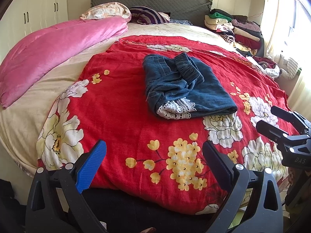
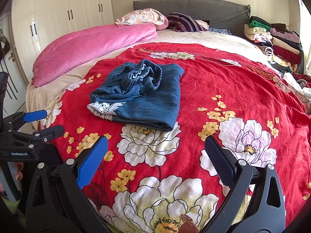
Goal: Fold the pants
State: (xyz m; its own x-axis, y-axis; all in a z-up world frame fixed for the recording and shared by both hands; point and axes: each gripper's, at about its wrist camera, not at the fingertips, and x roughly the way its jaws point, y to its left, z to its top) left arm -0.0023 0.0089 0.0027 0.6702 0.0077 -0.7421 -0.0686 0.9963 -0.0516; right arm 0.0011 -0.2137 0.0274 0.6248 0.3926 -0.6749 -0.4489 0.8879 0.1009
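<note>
Denim, dark blue with a white lace hem, sits as a compact bundle: the pants (image 1: 186, 85) lie folded on the red floral blanket (image 1: 120, 104), ahead of both tools and apart from them. From the left gripper (image 1: 153, 163) the bundle is straight ahead and slightly right; from the right gripper (image 2: 155, 161) it is ahead and to the left. Each gripper has its fingers spread wide with nothing between them, and neither touches the cloth. The fold looks largely done: the legs are doubled over into a rough rectangle, the lace trim showing at the near edge. The elastic waistband (image 1: 191, 68), though, is bunched and rumpled on top at the far side, not lying flat. As a judgement, the task is at or near its end; at most, smoothing the waistband and squaring the edges would be left.
</note>
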